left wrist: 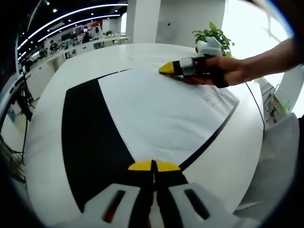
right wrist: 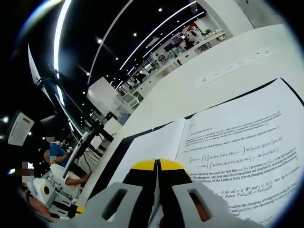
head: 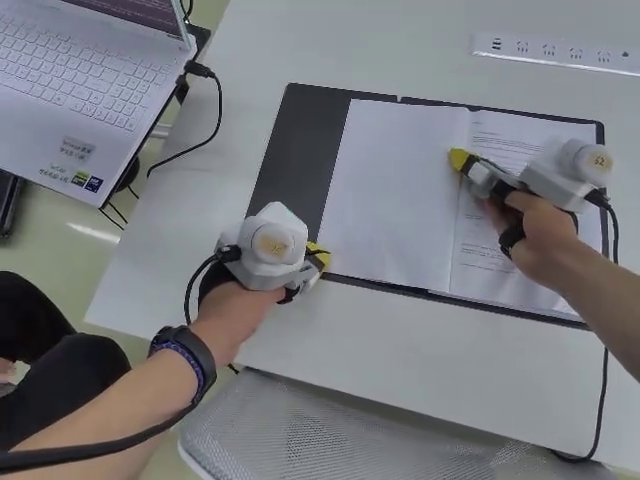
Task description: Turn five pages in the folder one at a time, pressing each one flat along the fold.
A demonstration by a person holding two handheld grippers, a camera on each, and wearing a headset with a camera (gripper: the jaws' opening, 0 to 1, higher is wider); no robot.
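Folder (head: 300, 150) lay open on the table (head: 330, 45). Left gripper (head: 316, 257) sat at its near edge, jaws together, holding nothing. Right gripper (head: 461, 160), jaws together and empty, touched the fold.

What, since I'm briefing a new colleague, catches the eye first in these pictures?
The open folder lies on the white table, blank page left, printed page right. The right gripper, shut, rests its yellow tips at the fold near its far end; the left gripper, also shut, sits at the folder's near edge.
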